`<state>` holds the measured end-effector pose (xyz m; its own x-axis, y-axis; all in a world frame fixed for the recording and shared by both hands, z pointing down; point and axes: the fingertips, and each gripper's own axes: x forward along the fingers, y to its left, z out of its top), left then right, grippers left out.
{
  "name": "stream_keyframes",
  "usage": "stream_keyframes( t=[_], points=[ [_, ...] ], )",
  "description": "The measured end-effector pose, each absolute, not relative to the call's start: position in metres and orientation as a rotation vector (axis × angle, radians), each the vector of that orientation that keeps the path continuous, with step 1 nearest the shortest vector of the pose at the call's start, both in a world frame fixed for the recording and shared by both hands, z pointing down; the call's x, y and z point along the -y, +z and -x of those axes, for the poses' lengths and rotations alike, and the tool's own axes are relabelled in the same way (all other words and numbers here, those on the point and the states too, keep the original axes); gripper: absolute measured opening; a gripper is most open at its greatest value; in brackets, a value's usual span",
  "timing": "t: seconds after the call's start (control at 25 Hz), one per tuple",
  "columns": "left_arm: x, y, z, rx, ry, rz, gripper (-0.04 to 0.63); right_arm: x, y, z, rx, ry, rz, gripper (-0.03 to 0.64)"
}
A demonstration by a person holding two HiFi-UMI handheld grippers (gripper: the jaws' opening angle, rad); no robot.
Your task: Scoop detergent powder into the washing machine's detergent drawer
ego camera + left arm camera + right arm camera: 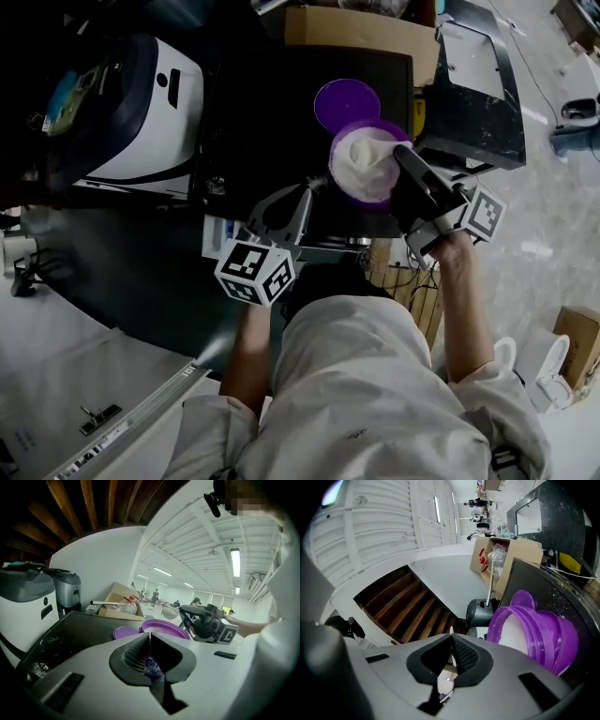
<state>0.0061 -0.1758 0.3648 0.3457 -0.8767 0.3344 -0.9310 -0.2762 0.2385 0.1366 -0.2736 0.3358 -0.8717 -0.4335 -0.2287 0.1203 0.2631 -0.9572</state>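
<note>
I am clamping my left gripper (pixel 150 637) on the rim of the purple detergent tub (pixel 367 195), which is at the front edge of the dark machine top (pixel 262 112). My right gripper (pixel 452 639) is pinching a thin white scoop (pixel 445 680) just beside the tub.

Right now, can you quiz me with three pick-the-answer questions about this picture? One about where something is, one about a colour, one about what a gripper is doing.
1. Where is the purple lid? A. On the floor. B. On the dark machine top behind the purple tub. C. In a box.
2. What colour is the powder in the tub? A. Blue. B. Green. C. White.
3. What are the left gripper's jaws doing? A. Closed on the tub's purple wall. B. Wide open. C. Gripping a bottle.
Answers: 1 B, it lies flat on the machine top beyond the open tub. 2 C, the heap inside is white. 3 A, the left gripper view shows purple plastic pinched between closed jaws.
</note>
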Motion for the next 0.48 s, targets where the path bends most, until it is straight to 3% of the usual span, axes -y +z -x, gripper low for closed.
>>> stream_keyframes(
  t=[0.48],
  points=[
    [0.141,0.367,0.033,1.708,0.147,-2.110,0.025,0.246,0.320,-0.097,-2.136,-1.658,0.135,0.012]
  ],
)
